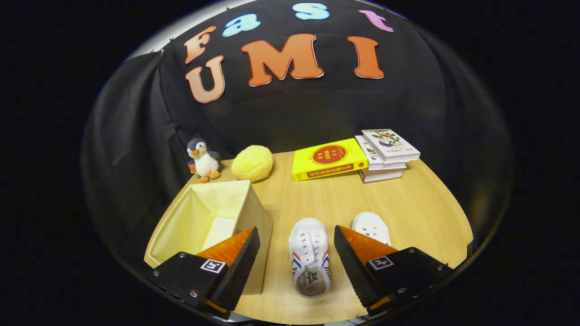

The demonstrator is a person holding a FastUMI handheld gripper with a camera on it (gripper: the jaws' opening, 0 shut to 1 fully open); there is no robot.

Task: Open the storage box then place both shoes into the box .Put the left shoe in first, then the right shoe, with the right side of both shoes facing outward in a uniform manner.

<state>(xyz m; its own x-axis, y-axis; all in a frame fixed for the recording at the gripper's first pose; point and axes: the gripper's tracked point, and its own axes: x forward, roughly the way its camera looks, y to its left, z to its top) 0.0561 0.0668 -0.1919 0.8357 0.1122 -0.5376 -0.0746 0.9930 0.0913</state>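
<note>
Gripper view: the scene is taken along the two fingers, above a wooden table (344,199).
Gripper (297,258): the fingers are spread wide apart and nothing is grasped; a white canvas shoe is framed in the gap between them, which suggests an approach lined up for a pick.
Left finger (235,260): it is seen in front of the storage box's near right corner; whether contact is made cannot be told.
Storage box (204,217): a cream fabric box is found at ten o'clock from the gripper, its top already open and its inside bare, so the opening step is judged done and neither shoe has yet been placed.
Shoe between the fingers (309,256): it lies with the toe pointing to twelve o'clock and the heel towards the camera; it is presumably the one to be taken first.
Second shoe (370,226): it is partly hidden behind the right finger (358,258), at two o'clock from the gripper, just beside the first.
Background objects: a plush penguin (204,159) and a yellow plush ball (252,163) are set beyond the box at eleven o'clock; a yellow book (328,158) and a stack of books (385,154) lie at one o'clock, well clear of the working area.
</note>
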